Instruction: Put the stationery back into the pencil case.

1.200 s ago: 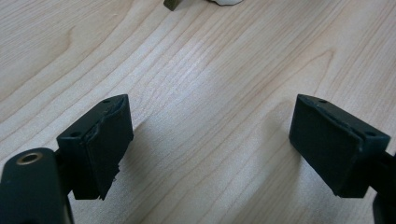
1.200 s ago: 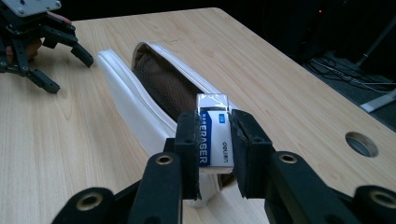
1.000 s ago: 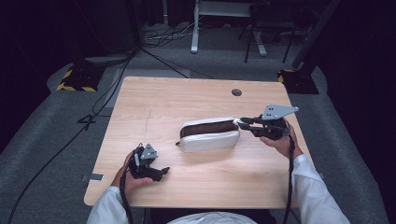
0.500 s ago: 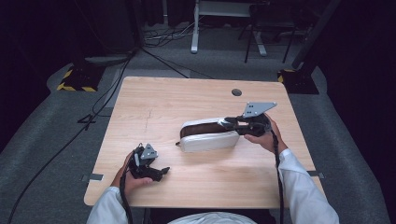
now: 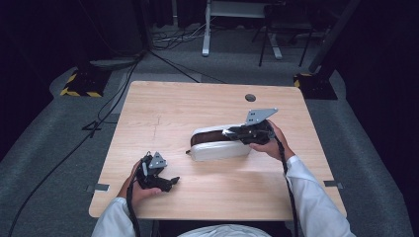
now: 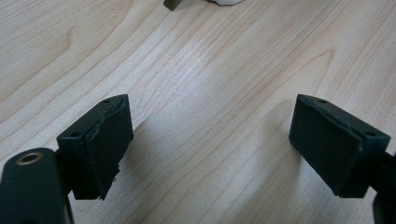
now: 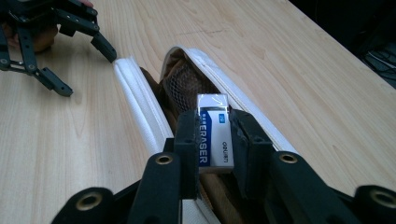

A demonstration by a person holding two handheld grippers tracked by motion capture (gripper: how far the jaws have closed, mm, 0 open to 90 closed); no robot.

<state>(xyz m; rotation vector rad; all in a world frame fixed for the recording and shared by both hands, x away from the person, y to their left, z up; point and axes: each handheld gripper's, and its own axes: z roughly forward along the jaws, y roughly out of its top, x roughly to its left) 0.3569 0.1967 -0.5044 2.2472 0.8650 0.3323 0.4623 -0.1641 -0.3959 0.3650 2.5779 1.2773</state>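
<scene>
Right gripper [image 7: 212,135]: jaws clamped on the two long sides of a white eraser [image 7: 214,133], poised over the open mouth of a pencil case; in the high view the right gripper [image 5: 237,132] sits above the case's right half, a grey three-cornered plate on top.

Eraser: held upright between the black pads, its blue-and-white sleeve printed "ERASER", the clear-wrapped end pointing away from the camera toward the case's interior.

Pencil case [image 5: 220,143]: white, unzipped along its top, lying lengthwise near the middle of the table; the right gripper view shows its brown lining and a mesh pocket [image 7: 187,81] between the two white zip edges.

Right hand [image 5: 271,143]: grips the tool from the case's right end, white sleeve running back to the near table edge.

Left gripper [image 5: 165,181]: jaws spread wide apart with nothing between them, low over bare wood near the front left of the table, well apart from the case; the left gripper view looks along its pads [image 6: 105,144] at the grain.

Left hand [image 5: 138,185]: wraps the tool's body, wrist near the table's front edge.

Table [image 5: 163,113]: light wood, a dark round grommet hole [image 5: 250,98] near its far edge.

Surroundings: grey carpet around the table, cables trailing across it, and yellow-and-black striped stand bases [image 5: 81,81] at the far left.
</scene>
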